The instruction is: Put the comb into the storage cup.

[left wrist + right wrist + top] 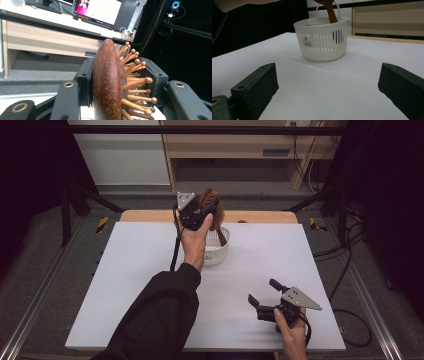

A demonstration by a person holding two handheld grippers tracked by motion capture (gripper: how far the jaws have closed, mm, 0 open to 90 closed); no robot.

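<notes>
Left gripper (204,214) is raised above the far middle of the table, over the white slotted basket (218,251). Its 2 jaws pinch the head of a wooden hairbrush (212,206): in the left gripper view one pad presses the smooth brown back of the hairbrush (106,82), the other bears on the ball-tipped wooden pins (136,82) (pins splay toward that pad).

Brush hangs head-up, handle down. In the right gripper view the handle (330,11) dips inside the rim of the basket (322,41), toward its far side; whether it touches the bottom cannot be told.

Basket stands upright on the white table sheet (150,285), near the far edge, with a thin carry handle (337,7) rising at the back and a small label (307,43) on the side wall.

Right gripper (265,300) sits low at the near right of the table, well apart from the basket, held in the person's right hand (292,330). Its 2 jaws are spread wide with bare table between them, gripping nothing.

Black sleeve (155,320) of the left arm crosses the near middle of the table.
</notes>
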